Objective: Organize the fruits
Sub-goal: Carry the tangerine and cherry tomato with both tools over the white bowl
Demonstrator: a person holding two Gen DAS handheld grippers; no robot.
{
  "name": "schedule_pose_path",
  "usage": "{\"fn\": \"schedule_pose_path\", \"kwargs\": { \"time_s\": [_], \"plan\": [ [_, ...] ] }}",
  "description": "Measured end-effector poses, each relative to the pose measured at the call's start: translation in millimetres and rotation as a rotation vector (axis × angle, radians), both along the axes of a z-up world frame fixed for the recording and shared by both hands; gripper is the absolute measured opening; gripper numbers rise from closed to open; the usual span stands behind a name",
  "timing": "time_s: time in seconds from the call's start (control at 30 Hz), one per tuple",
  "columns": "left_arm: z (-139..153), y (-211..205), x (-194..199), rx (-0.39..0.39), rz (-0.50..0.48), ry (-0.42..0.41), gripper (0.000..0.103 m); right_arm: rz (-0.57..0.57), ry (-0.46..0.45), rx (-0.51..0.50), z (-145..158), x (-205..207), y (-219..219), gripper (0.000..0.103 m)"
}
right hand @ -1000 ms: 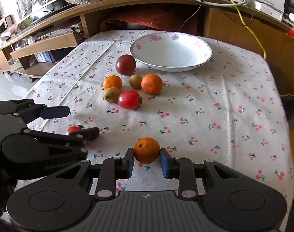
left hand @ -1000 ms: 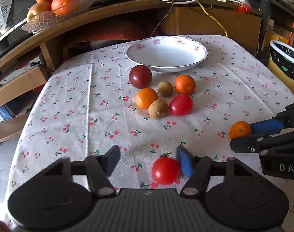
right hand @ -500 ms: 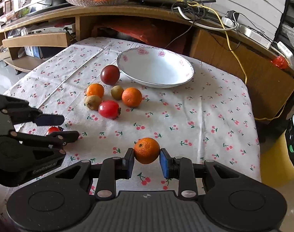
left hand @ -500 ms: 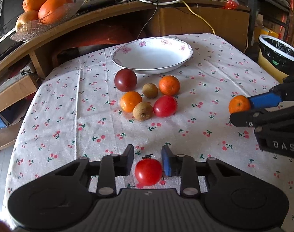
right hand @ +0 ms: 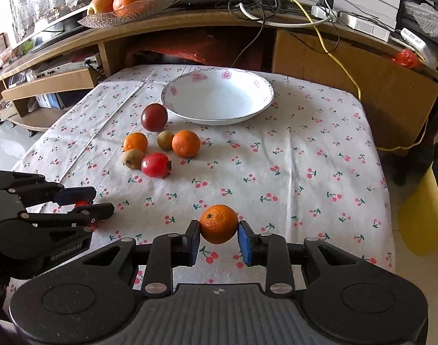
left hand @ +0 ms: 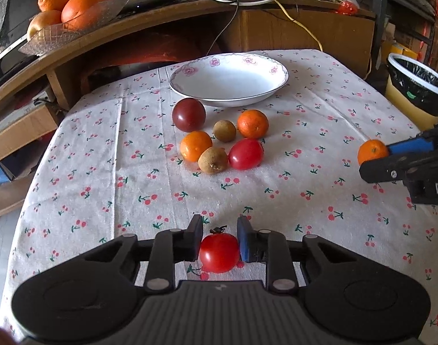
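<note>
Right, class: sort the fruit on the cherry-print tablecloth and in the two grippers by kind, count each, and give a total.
Oranges: 3
Red tomatoes: 2
Dark tomato: 1
Kiwis: 2
Total: 8

Both wrist cameras sit low behind their own claws, facing across the surface (left hand: 75, 172) toward the white bowl (left hand: 229, 79) (right hand: 217, 97), left view nearer, sharing the fruit cluster.

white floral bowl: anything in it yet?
Empty. The white floral-rimmed bowl shows a bare interior in both views; six fruits lie on the cloth beside it.
</note>
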State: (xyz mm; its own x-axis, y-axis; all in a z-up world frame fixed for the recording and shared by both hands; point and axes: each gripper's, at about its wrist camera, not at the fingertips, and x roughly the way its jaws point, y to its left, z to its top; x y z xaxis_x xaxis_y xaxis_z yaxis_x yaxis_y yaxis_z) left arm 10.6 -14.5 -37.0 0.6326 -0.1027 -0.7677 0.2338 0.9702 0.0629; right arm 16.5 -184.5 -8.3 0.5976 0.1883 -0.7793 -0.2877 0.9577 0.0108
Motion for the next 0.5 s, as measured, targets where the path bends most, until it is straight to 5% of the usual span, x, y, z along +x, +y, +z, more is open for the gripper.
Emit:
{"fn": "schedule_pose_path", "kwargs": {
  "time_s": [0.5],
  "plan": [
    [0.9,5.4,-8.1,0.004,0.021,0.006,0.042,0.047,0.001,0.003,2.0,-5.3,7.9,0.024]
  ]
}}
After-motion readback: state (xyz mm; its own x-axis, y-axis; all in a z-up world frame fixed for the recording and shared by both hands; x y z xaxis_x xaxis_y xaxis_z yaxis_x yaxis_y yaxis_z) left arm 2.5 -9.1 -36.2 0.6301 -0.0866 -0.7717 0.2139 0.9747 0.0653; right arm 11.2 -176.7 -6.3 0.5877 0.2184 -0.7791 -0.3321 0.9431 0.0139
